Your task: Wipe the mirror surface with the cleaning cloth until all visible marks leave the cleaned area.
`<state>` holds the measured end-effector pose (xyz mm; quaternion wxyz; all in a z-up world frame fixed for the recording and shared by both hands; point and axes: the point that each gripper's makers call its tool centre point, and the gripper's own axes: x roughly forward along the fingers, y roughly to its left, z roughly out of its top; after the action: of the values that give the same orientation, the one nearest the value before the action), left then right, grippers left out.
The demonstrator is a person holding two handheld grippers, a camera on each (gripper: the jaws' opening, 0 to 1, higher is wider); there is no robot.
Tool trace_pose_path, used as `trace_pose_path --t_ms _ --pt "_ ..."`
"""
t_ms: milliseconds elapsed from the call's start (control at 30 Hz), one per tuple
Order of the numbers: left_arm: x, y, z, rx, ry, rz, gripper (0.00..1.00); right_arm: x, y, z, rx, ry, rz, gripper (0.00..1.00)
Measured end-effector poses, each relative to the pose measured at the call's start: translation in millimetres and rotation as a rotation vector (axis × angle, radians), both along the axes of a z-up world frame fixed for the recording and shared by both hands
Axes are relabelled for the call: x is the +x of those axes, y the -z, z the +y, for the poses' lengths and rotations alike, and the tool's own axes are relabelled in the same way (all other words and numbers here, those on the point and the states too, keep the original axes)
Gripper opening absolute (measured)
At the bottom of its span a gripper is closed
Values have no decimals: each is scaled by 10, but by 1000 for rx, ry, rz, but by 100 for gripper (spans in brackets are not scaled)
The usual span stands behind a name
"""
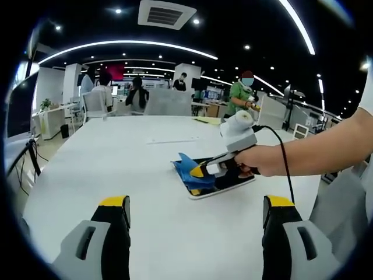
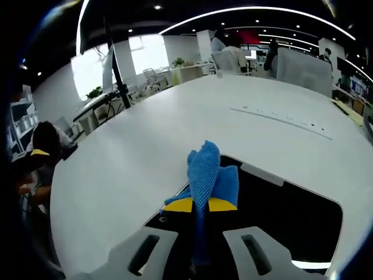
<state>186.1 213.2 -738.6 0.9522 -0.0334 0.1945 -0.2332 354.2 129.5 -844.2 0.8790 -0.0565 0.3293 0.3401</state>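
- the right gripper (image 2: 200,205), grey with yellow-tipped jaws, was clamped on a blue waffle-weave cleaning cloth (image 2: 207,175); its jaws stood close together with the cloth pinched between them and bunched up past the tips.
- from the left gripper view, the same right gripper (image 1: 217,169) was seen in a person's hand (image 1: 265,160), a black cable trailing from it, pressed down on the cloth (image 1: 189,171).
- the cloth lay on a flat rectangular mirror with a pale rim (image 2: 291,210), whose surface looked dark in the right gripper view; the cloth covered the mirror's near-left part there.
- the mirror (image 1: 233,185) lay flat on a large white table (image 1: 134,169), roughly mid-table, with the cloth spilling over one of its ends.
- the left gripper (image 1: 196,214) hovered apart from the mirror, above bare tabletop, its two yellow-tipped jaws spread wide with nothing between them.
- a thin pale sheet (image 1: 172,140) lay further along the table, well apart from the mirror.
- beyond the table, several people (image 1: 136,93) stood or sat among the office desks, one in a green top (image 1: 240,96).
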Motion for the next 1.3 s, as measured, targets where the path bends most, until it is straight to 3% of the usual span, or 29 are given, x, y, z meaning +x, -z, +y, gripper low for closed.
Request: trace_pose_path --t_ms 1300 --pt "5 -54 -44 0 14 -15 95 -331 -9 108 24 -55 13 2"
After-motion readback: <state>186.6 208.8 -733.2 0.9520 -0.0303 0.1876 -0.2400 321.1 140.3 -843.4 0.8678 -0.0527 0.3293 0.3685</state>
